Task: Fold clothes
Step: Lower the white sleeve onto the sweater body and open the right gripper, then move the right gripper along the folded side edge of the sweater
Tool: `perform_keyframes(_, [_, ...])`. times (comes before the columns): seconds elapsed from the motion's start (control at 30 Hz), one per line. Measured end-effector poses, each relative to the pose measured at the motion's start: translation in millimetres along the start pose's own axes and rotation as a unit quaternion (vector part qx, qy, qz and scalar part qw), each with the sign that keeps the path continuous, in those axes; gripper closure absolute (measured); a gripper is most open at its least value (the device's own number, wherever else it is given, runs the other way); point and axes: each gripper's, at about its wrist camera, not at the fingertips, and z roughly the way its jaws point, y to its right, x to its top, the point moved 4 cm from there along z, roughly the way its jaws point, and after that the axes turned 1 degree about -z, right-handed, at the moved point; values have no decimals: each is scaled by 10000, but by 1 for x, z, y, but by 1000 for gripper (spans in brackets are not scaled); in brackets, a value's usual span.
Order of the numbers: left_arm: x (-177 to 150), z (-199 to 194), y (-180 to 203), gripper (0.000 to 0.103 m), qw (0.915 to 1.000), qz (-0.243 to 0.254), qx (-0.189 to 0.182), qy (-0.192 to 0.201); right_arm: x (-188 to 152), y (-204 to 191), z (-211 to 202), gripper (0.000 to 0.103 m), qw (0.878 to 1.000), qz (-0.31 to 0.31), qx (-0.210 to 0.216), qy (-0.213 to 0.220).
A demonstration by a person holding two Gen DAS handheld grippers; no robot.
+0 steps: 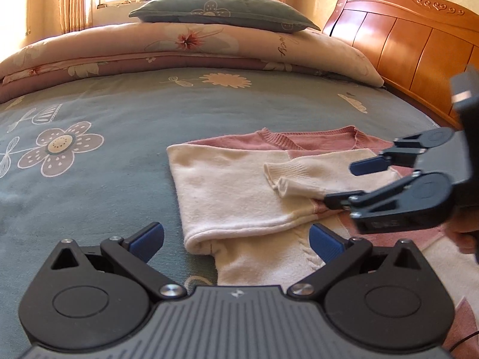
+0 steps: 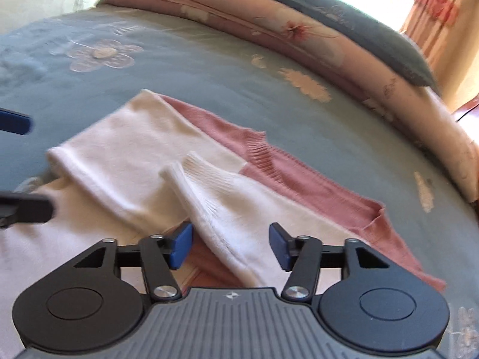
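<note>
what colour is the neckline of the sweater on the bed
Dusty pink, ribbed knit. The neckline shows best in the left wrist view; the sweater below it is cream.

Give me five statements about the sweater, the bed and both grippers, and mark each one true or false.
1. The pink-and-cream sweater lies on the bed sheet. True.
2. Both sleeves are spread out flat to the sides. False: both are folded across the body.
3. The left gripper is open. True.
4. The right gripper clamps a cuff. False: it is open, holding nothing.
5. A pillow rests on the folded quilt. True.
</note>
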Motion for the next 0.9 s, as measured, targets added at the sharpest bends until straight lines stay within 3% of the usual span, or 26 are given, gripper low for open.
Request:
perform_keyframes(0.17, [0, 2, 4, 1, 10000, 29, -14, -32, -10, 20, -35, 40, 9995, 94, 296, -59])
perform_keyframes(0.37, [-3, 4, 14, 1, 9998, 185, -40, -81, -44, 92, -84, 35, 9966, -91, -793, -186])
perform_keyframes(0.53, [-4, 7, 27, 1, 9996, 129, -244, -105, -93, 172, -115, 34, 9847, 1104, -1271, -438])
perform_keyframes(0.6, [-7, 10, 36, 1, 9991, 182, -345, -164, -117, 194, -120, 34, 9773, 1632, -1248, -513])
perform_keyframes(0.77, [-17, 21, 54, 1, 9978, 428, -391, -329, -161, 212, -107, 34, 9578, 2739, -679, -543])
perform_keyframes(0.9, [-24, 28, 67, 1, 9962, 607, -422, -455, -172, 214, -85, 34, 9419, 3318, -368, -362])
